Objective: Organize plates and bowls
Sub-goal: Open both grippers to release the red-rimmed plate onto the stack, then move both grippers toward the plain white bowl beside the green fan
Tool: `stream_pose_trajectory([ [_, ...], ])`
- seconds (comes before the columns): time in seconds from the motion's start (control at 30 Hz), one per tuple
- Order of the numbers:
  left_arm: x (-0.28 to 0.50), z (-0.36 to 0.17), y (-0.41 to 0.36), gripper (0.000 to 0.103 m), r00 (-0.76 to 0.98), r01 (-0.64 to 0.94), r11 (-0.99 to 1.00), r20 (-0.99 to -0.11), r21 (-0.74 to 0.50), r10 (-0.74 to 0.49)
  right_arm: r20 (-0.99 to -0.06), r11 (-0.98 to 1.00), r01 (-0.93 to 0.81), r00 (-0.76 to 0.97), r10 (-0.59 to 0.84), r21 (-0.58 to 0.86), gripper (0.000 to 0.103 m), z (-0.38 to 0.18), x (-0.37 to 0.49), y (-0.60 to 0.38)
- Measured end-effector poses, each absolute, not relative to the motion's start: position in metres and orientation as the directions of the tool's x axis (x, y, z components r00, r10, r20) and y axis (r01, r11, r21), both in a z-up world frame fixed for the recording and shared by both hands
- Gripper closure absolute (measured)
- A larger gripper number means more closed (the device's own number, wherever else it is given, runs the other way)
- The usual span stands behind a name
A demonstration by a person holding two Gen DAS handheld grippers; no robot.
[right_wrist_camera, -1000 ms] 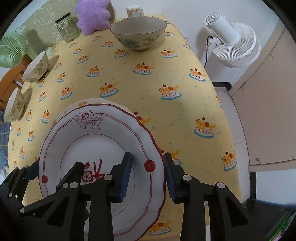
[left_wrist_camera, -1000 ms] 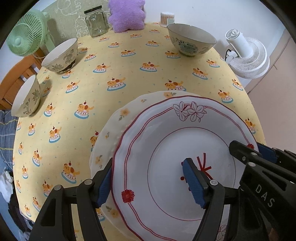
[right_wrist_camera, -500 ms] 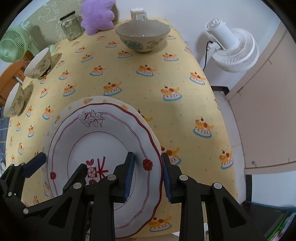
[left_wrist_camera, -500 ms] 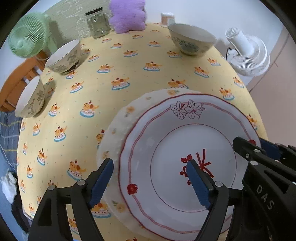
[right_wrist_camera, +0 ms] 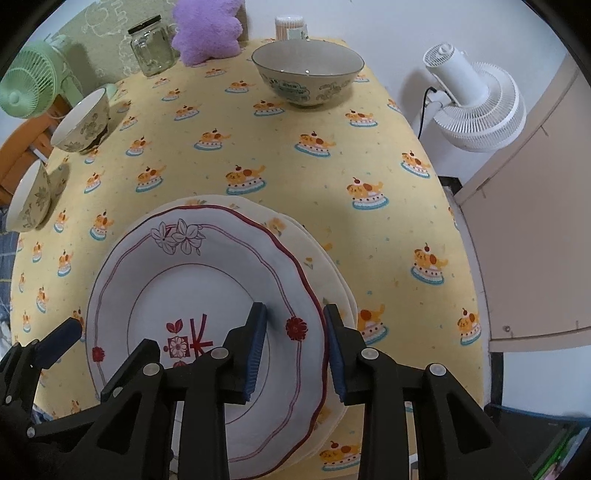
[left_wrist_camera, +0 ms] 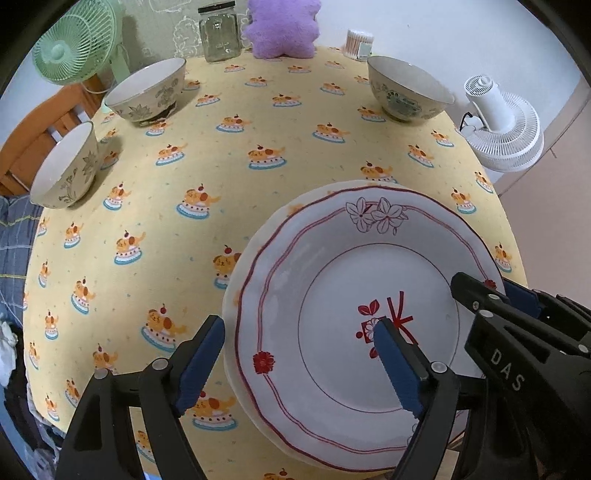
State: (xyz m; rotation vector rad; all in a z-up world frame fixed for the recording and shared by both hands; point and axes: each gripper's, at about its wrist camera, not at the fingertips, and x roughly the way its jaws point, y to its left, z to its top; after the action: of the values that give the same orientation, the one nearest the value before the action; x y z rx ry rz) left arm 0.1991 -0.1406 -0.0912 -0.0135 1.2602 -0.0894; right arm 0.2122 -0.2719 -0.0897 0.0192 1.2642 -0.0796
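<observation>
A table under a yellow tablecloth (left_wrist_camera: pixel 229 173) printed with small dogs on cakes carries everything. In the left wrist view, a stack of plates (left_wrist_camera: pixel 369 317) lies at 5 o'clock, its lowest plate on the cloth. Two floral bowls sit at 10 o'clock, one (left_wrist_camera: pixel 147 94) behind the other (left_wrist_camera: pixel 66 170). A green-patterned bowl (left_wrist_camera: pixel 408 90) stands at 1 o'clock. At 12 o'clock stand a glass jar (left_wrist_camera: pixel 218 31), a purple plush (left_wrist_camera: pixel 282 27) and a cotton-swab tub (left_wrist_camera: pixel 358 43).

Right gripper (right_wrist_camera: pixel 293 345) straddles red-rimmed plate's (right_wrist_camera: pixel 207 291) edge, seemingly not pinching.
</observation>
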Motion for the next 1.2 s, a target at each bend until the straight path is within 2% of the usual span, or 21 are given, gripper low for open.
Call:
stream_pose_trajectory([
  [0.27, 0.197, -0.092, -0.144, 0.019, 0.307, 0.063, 0.997, -0.949, -0.05, -0.067, -0.952, 0.997, 0.054, 0.296, -0.076, -0.063, 0.064, -0.091, 0.212, -0.268],
  [0.37, 0.197, -0.092, -0.146, 0.019, 0.307, 0.064, 0.997, -0.95, -0.047, -0.065, -0.955, 0.998, 0.049, 0.289, -0.059, -0.047, 0.051, -0.092, 0.213, -0.269],
  [0.57, 0.195, -0.088, -0.143, 0.019, 0.308, 0.059, 0.997, -0.95, -0.041, -0.058, -0.956, 0.999, 0.047, 0.292, -0.021, -0.008, 0.047, -0.089, 0.21, -0.27],
  [0.83, 0.19, -0.066, -0.12, 0.018, 0.359, 0.06, 0.997, -0.931, -0.049, -0.067, -0.935, 0.998, 0.054, 0.353, 0.01, 0.031, 0.029, -0.065, 0.204, -0.257],
  [1.2, 0.182, -0.029, -0.049, 0.018, 0.445, 0.103, 0.993, -0.89, -0.064, -0.104, -0.902, 0.997, 0.058, 0.431, 0.026, 0.057, 0.028, -0.025, 0.192, -0.185],
])
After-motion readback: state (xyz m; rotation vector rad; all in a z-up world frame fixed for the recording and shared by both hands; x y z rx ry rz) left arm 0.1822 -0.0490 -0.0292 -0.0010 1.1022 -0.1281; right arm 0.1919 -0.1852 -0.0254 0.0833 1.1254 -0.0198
